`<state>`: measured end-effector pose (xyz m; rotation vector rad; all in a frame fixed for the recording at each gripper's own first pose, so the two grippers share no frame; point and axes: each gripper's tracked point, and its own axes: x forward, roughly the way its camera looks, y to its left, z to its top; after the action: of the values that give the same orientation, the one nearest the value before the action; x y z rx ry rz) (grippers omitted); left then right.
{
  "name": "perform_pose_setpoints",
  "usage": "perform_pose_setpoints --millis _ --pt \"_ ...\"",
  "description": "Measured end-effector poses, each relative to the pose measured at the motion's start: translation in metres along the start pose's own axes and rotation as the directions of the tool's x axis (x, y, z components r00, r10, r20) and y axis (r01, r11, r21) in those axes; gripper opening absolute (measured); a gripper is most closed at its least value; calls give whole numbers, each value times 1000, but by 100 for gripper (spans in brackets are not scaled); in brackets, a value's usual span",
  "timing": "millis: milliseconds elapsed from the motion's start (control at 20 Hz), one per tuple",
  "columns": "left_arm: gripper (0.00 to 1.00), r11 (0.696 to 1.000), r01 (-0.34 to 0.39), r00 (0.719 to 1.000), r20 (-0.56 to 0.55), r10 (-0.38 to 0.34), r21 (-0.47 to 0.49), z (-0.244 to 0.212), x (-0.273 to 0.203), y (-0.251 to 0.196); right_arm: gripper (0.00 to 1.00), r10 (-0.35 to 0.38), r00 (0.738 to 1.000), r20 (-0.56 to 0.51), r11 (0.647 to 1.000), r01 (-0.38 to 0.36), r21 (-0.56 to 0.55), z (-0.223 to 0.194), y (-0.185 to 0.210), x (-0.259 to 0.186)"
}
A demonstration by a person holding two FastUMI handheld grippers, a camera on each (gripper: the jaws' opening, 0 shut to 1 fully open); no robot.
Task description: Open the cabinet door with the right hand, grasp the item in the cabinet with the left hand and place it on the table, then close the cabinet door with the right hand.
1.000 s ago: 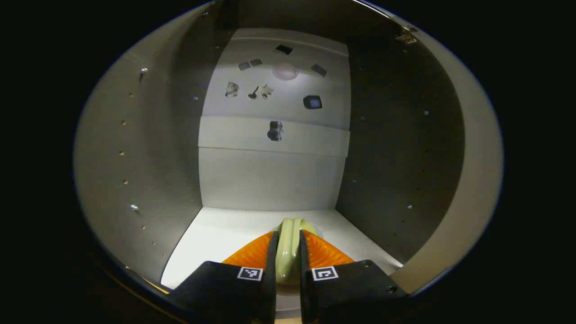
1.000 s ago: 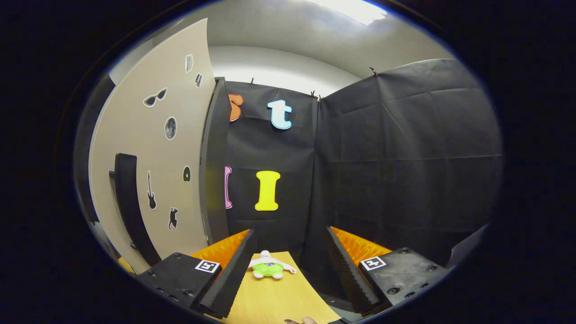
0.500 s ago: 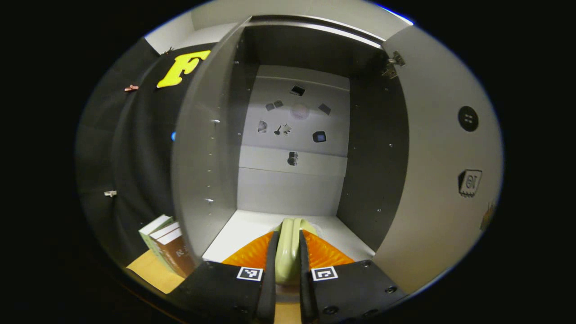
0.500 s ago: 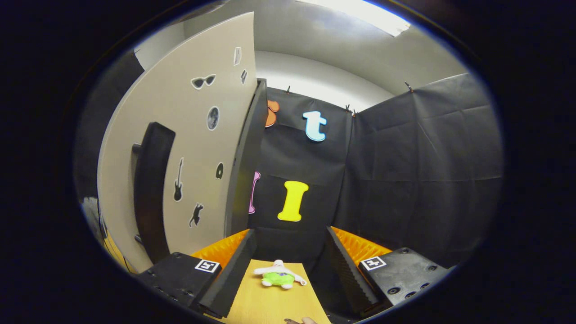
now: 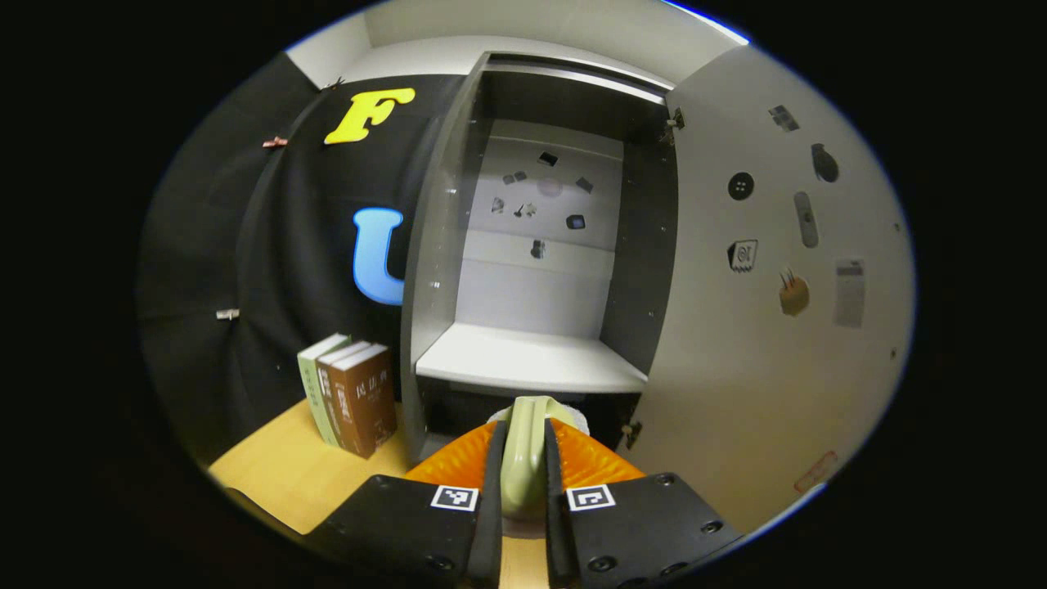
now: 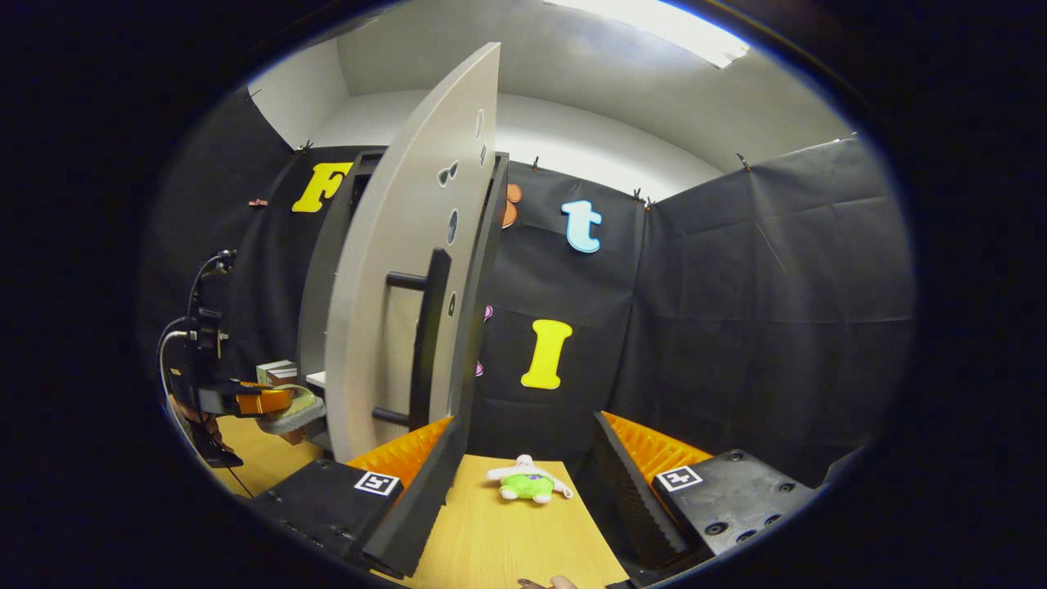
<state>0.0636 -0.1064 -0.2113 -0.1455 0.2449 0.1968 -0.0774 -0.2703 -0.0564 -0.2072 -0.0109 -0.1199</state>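
The step in hand is carrying the item out to the tabletop [image 5: 278,478]. The left claw [image 5: 521,483] is clamped on a pale green cup [image 5: 523,458], both fingers pressing its rim, and holds it in front of the cabinet [image 5: 532,360], below the shelf edge. The cabinet door [image 6: 409,270] stands wide open. The right claw [image 6: 523,491] hangs with fingers apart, gripping nothing, near the door, over a small plush toy [image 6: 527,484]. Next, the cup likely needs lowering onto bare tabletop near the cabinet, beside the books [image 5: 348,393], then releasing.
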Motion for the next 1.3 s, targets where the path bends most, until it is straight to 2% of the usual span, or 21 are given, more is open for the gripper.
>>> perform_pose_setpoints --millis 200,300,400,450,500,550,650,750,800,1000,1050,1300 --pt "25 1000 1 998 -56 -1 -2 -71 -36 6 97 -17 1000 -24 1000 16 -24 -10 -2 -36" --pt "25 999 -7 997 -81 4 -41 -112 -54 5 97 -29 999 -26 999 28 -23 -14 -4 -46" --pt "27 999 -27 994 -103 22 -42 -145 -61 5 98 -40 998 -39 999 40 -16 -23 -8 -47" --pt "24 999 -35 994 -102 31 -31 -160 -62 5 98 -47 998 -48 999 46 -11 -29 -11 -46" --pt "27 999 -47 994 -100 45 -19 -174 -62 6 97 -50 997 -57 999 49 -4 -35 -12 -43" --pt "25 998 -63 992 -108 62 -13 -191 -61 8 94 -37 997 -61 999 38 6 -39 -10 -40" --pt "24 996 -83 990 -115 79 -31 -221 -57 8 98 22 998 -54 1000 -20 23 -45 0 -30" --pt "28 994 -111 982 -153 108 -13 -254 -55 8 98 72 995 -74 997 -71 11 -63 2 -20" --pt "27 992 -124 978 -168 123 3 -269 -55 9 98 90 992 -92 996 -90 0 -74 0 -18" --pt "28 984 -176 959 -226 168 -18 -311 -64 12 98 159 980 -117 987 -162 -22 -91 5 -7" --pt "31 983 -182 957 -236 171 -26 -316 -66 12 98 166 979 -122 985 -170 -28 -95 3 -6" --pt "33 989 -149 958 -246 147 12 -321 -66 8 98 163 980 -117 986 -166 -19 -95 -4 -6"
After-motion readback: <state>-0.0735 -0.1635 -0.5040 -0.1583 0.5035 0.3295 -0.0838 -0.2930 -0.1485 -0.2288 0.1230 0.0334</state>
